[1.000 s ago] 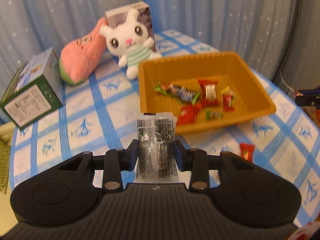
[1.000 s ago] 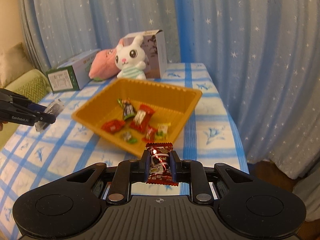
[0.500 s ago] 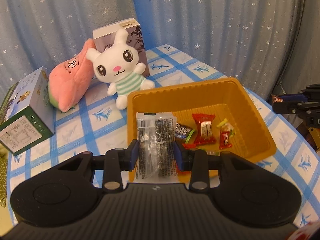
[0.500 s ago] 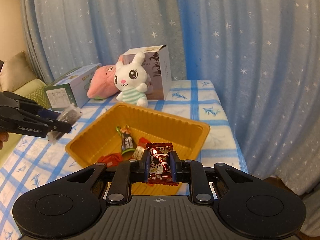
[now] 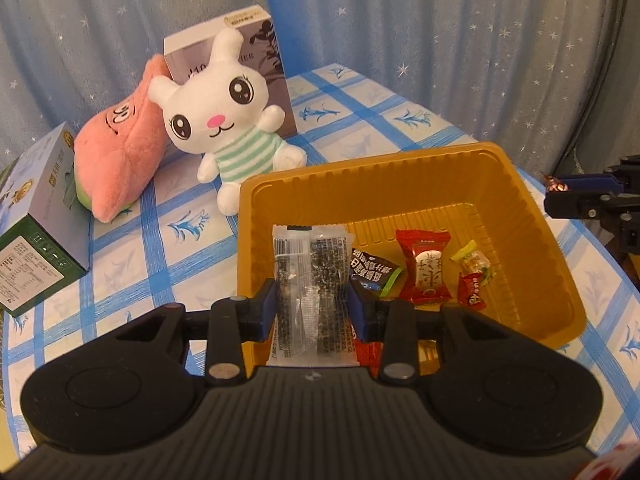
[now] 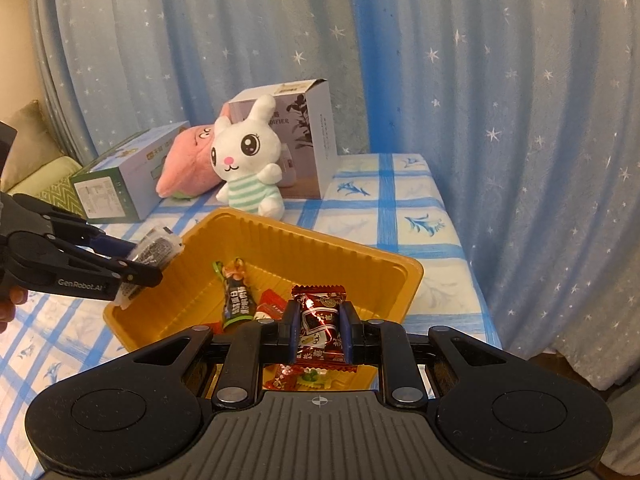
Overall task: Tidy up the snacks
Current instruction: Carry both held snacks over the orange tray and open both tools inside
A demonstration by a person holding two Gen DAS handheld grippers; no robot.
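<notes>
An orange tray sits on the blue checked table and holds several wrapped snacks. My left gripper is shut on a clear packet of dark seaweed snack, held over the tray's near left corner. In the right wrist view that left gripper and its seaweed packet hover at the tray's left rim. My right gripper is shut on a red-brown candy above the tray's near edge. The left wrist view shows the right gripper just past the tray's right rim.
A white bunny plush, a pink plush, a grey-white box and a green-white box stand behind and left of the tray. Star-patterned blue curtains hang close behind the table; its right edge drops off.
Both grippers have moved in over the tray while holding their snacks; the tray now lies directly under them. A candy on the cloth near the tray has passed out of the left view.
</notes>
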